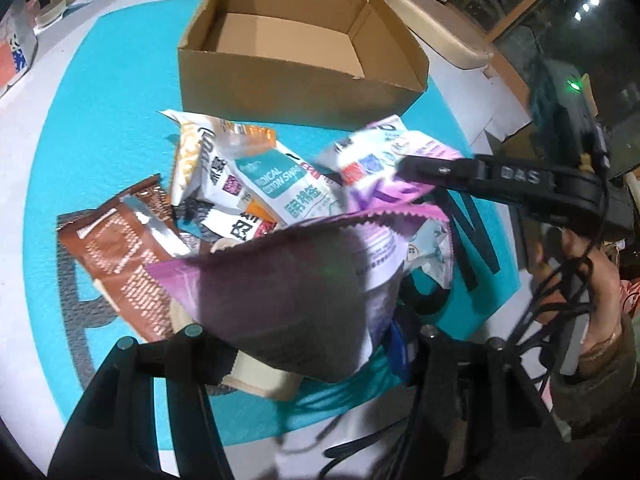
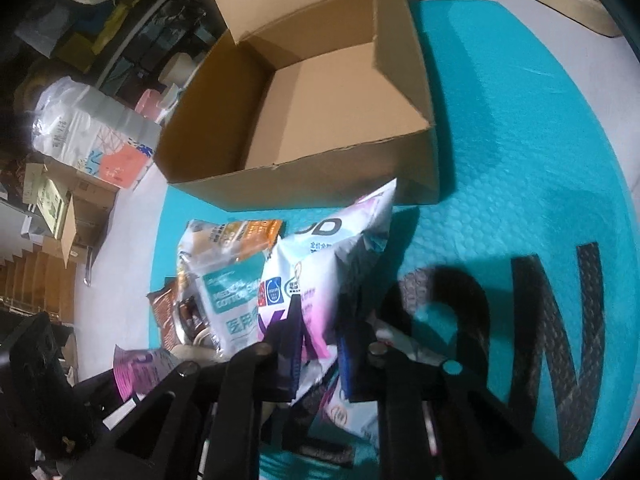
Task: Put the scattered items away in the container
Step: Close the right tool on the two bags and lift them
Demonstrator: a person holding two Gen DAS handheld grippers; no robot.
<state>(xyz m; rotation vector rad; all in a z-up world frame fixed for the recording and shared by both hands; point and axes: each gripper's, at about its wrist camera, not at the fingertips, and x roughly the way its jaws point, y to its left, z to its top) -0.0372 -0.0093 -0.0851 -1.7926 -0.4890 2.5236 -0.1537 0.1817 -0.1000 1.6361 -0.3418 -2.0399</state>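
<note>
An open cardboard box (image 1: 280, 84) (image 2: 300, 188) stands empty at the far side of a teal mat (image 1: 100, 120). In front of it lies a pile of packets: a brown one (image 1: 120, 256), a medical cotton swab pack (image 1: 280, 184) (image 2: 228, 300) and others. My left gripper (image 1: 312, 332) is shut on a purple pouch (image 1: 288, 288), lifted clear of the pile. My right gripper (image 2: 320, 332) (image 1: 420, 168) is shut on a white-and-purple pouch (image 2: 328, 264) (image 1: 380, 152), holding it up above the pile, near the box's front wall.
A cream cushioned seat (image 1: 432, 28) sits behind the box on the right. Wrapped tissue packs (image 2: 92, 132) and small cartons (image 2: 68, 208) stand on the floor left of the mat. A person's hand (image 1: 600, 300) holds the right gripper. Large dark letters (image 2: 560, 340) mark the mat.
</note>
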